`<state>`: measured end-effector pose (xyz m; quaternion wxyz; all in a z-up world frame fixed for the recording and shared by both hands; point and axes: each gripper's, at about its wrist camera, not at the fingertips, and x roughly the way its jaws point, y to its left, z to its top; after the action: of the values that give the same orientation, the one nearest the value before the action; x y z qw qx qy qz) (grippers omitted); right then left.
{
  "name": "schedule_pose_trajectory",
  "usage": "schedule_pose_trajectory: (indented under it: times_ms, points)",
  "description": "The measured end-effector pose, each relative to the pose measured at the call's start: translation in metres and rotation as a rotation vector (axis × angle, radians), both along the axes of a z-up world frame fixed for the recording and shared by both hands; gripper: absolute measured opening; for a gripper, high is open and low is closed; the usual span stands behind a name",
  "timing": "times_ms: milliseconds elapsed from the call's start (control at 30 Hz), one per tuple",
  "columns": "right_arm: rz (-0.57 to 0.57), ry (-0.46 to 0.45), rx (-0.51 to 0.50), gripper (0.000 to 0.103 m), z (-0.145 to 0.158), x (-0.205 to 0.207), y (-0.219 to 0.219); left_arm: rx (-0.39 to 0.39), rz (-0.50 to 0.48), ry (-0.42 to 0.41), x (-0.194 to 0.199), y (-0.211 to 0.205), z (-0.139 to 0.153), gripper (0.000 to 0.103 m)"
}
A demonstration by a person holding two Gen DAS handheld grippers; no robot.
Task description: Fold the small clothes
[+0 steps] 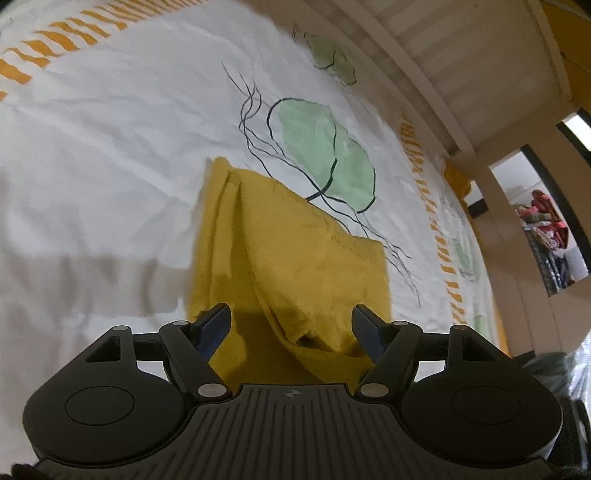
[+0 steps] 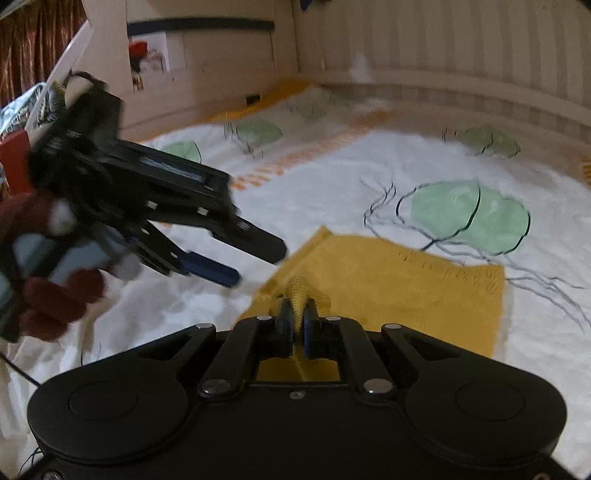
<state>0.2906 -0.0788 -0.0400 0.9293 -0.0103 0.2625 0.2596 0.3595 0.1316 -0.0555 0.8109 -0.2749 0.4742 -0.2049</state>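
Right hand-held gripper (image 2: pixel 297 319) low in my frame, pinched together on a raised fold of the yellow cloth (image 2: pixel 388 288), cloth centre on the white bedsheet (image 2: pixel 332 192), left hand-held gripper (image 1: pixel 290 325) spread apart over it

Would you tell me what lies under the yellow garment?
The yellow garment lies on the white printed bedsheet, one green leaf print showing beside it. Whatever is directly beneath stays covered.

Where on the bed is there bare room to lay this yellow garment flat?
Bare sheet lies left of the yellow garment, up to the orange striped border. Crowded near the left gripper and right gripper, which pinches the cloth.
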Motion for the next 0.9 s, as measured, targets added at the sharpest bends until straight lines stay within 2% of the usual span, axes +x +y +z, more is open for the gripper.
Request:
schedule_pose_trajectory:
  times_ms: [167,333,467,567,633,667,767,900]
  points:
    - [-0.003,-0.009,0.023,0.011,0.001,-0.003,-0.004,-0.022,-0.052,0.058,0.02,-0.017,-0.01,0.07]
    - [0.003,-0.019,0.019,0.011,-0.001,-0.007,-0.003,-0.055,-0.037,0.074,0.044,-0.026,-0.024,0.07]
    - [0.017,-0.032,-0.007,0.011,-0.005,-0.01,0.001,-0.062,-0.005,0.055,0.061,-0.029,-0.031,0.068]
    - [0.024,-0.041,-0.022,0.011,-0.008,-0.014,0.004,-0.055,0.052,0.045,0.067,-0.027,-0.033,0.053]
    - [0.028,-0.046,-0.033,0.011,-0.011,-0.017,0.007,-0.031,0.062,0.04,0.072,-0.028,-0.034,0.037]
    - [0.029,-0.049,-0.038,0.011,-0.012,-0.018,0.008,-0.006,0.057,0.026,0.073,-0.028,-0.034,0.011]
    - [0.022,-0.054,-0.042,0.011,-0.014,-0.018,0.011,0.063,0.004,-0.014,0.074,-0.032,-0.027,0.009]
    - [0.0,-0.11,-0.033,0.011,-0.007,-0.026,0.017,0.123,-0.073,-0.124,0.072,-0.031,0.005,0.009]
